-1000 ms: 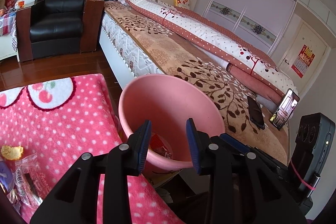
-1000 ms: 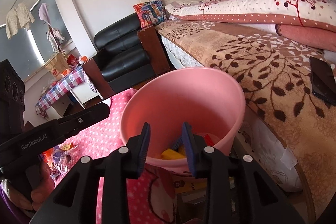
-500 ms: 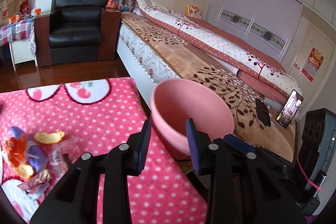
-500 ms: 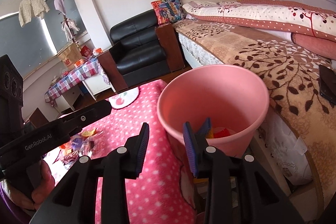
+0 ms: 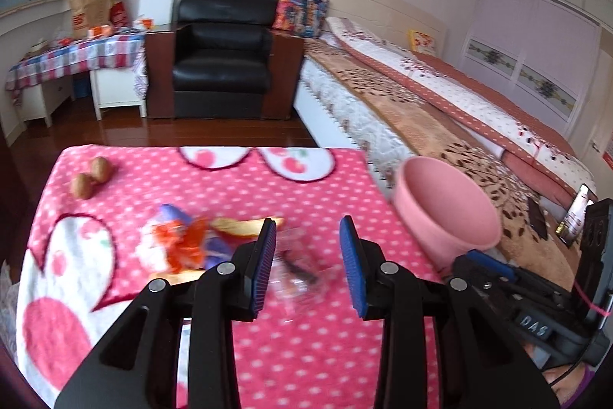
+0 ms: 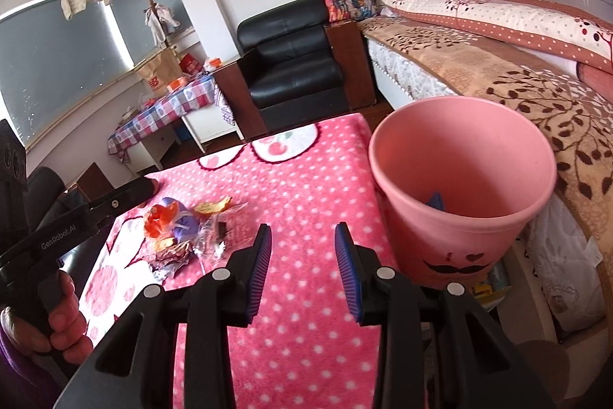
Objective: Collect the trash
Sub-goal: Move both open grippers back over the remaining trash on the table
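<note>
A pile of trash lies on the pink dotted blanket (image 5: 314,186): an orange and purple wrapper (image 5: 180,240), an orange peel (image 5: 245,227) and a clear plastic bag (image 5: 299,267). The pile also shows in the right wrist view (image 6: 180,232). My left gripper (image 5: 308,255) is open and empty, just above the clear bag. My right gripper (image 6: 302,263) is open and empty over the blanket, right of the pile. A pink bin (image 6: 459,194) stands at the blanket's right edge with a blue scrap inside; it also shows in the left wrist view (image 5: 444,209).
Two walnuts (image 5: 90,177) lie at the blanket's far left. A bed (image 5: 440,117) runs along the right, with phones (image 5: 536,217) on it. A black armchair (image 5: 222,64) and a cluttered side table (image 5: 76,56) stand behind.
Both grippers have swung left, away from the pink bin and toward the trash pile. Both stay open. The bin now sits to the right in both views.
</note>
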`<act>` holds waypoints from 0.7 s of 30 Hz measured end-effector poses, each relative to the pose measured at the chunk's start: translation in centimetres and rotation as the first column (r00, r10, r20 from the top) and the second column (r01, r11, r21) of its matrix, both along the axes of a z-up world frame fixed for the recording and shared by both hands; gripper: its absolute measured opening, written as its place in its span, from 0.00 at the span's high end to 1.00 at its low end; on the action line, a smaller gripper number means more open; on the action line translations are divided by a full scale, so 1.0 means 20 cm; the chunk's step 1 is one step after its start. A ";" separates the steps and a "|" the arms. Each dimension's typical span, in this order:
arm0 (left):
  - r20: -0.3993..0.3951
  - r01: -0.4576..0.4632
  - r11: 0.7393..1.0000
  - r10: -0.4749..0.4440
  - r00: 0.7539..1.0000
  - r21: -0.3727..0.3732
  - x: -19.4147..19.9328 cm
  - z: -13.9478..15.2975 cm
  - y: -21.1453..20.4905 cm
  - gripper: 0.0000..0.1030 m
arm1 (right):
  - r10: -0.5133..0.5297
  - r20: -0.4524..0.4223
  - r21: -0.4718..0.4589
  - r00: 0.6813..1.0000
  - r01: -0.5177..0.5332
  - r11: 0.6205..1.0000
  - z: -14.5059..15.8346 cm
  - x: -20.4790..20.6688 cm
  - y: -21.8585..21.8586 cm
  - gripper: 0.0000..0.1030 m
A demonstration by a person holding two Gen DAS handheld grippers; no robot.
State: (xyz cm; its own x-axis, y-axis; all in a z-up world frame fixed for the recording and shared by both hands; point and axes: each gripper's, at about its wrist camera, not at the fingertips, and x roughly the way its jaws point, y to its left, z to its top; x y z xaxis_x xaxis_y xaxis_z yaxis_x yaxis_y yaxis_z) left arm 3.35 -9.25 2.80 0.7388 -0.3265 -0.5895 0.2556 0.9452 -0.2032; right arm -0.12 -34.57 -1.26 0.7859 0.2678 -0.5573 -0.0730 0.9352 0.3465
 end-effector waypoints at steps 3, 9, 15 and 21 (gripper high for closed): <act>-0.019 -0.065 0.998 0.065 0.998 0.016 0.01 -0.03 0.13 0.66 | 0.028 -0.014 0.002 1.000 -0.028 1.000 -0.01 0.02 0.05 0.65; -0.065 -0.175 0.984 0.176 0.982 0.034 0.04 -0.13 0.34 0.66 | 0.075 -0.032 -0.003 0.997 -0.075 0.997 -0.04 0.08 0.13 0.64; -0.106 -0.202 0.979 0.204 0.973 0.022 0.13 -0.20 0.40 0.66 | 0.103 -0.053 -0.012 0.993 -0.104 0.995 -0.06 0.15 0.19 0.64; -0.131 -0.227 0.973 0.231 0.964 0.048 0.22 -0.28 0.40 0.66 | 0.150 -0.043 -0.007 0.988 -0.150 0.989 -0.03 0.25 0.23 0.58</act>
State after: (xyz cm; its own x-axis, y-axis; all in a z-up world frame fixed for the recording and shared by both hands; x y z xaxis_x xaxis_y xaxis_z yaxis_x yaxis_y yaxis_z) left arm 7.71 -1.31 -2.80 0.7047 -0.1369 -0.6961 0.0037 0.9819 -0.1894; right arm 4.88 -29.91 -1.77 0.7131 0.3751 -0.5922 -0.1984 0.9183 0.3427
